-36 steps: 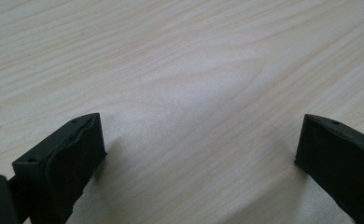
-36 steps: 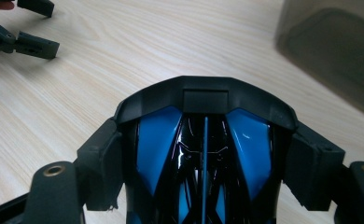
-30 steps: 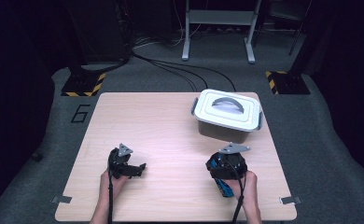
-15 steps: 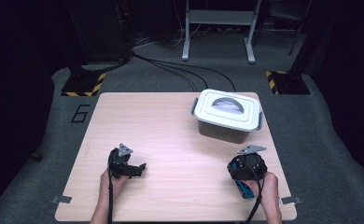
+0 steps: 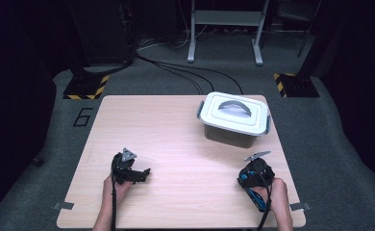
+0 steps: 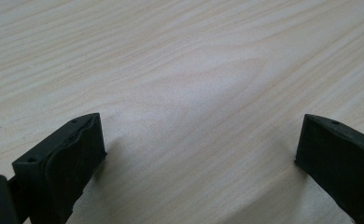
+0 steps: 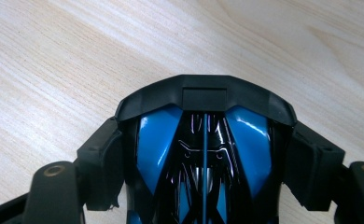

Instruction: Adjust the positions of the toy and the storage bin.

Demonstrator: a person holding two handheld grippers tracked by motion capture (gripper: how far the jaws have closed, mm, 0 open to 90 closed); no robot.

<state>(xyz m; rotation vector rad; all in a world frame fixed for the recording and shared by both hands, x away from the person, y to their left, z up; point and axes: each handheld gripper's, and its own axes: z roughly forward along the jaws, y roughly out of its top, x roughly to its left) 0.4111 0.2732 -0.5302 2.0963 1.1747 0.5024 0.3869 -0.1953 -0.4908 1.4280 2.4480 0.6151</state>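
One wooden table (image 5: 176, 125), two grippers on it, one in each of the person's hands, both at the near edge.

Right gripper (image 7: 203, 154): near right on the table, jaws closed against the two sides of one blue-and-black toy car (image 7: 203, 140). Pads press its flanks in the right gripper view, and the car's black bumper points away from the camera, over bare wood. In the high view the car (image 5: 251, 179) shows as blue under the right gripper (image 5: 256, 174), just near of the box.

Left gripper (image 6: 199, 154): near left, jaws spread wide, nothing between them, just tabletop. In the high view the left gripper (image 5: 130, 171) sits low on the wood, well apart from the right one.

One storage box (image 5: 233, 120) at far right: one white lid on it, one grey handle on top, grey latches at the ends.

One "6" mark (image 5: 82, 117) on the floor left of the table. Two yellow-black striped bases on the floor beyond, one far left (image 5: 84, 88), one far right (image 5: 293, 84).
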